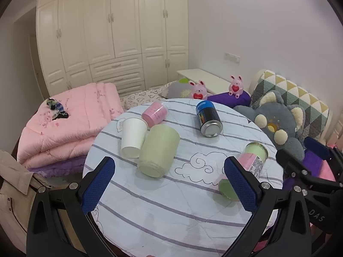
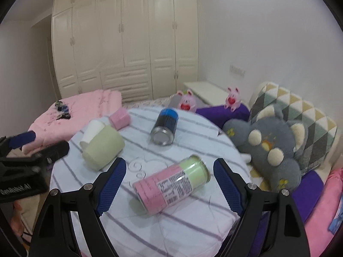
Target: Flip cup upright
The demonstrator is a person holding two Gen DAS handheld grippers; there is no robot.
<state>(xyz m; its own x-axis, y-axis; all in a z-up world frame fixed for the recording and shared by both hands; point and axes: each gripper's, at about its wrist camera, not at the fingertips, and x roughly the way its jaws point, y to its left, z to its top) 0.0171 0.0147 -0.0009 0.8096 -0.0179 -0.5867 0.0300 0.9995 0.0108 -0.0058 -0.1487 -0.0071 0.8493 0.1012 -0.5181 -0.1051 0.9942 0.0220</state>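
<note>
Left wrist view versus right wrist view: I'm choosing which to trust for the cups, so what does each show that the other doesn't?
Only the left wrist view shows the white cup whole and sharp, beside the green cup.

Only the right shows the pink-and-green wrapped cups unobstructed.

Both show every cup lying down and the black can.

Lying on the striped worktop (image 1: 182, 203): one white paper cup (image 1: 133, 137), one pale green plastic cup (image 1: 158, 151), one blue-black metal can (image 1: 208, 118), and two pink wrapped cup stacks (image 1: 154, 114) (image 2: 171, 185).
</note>
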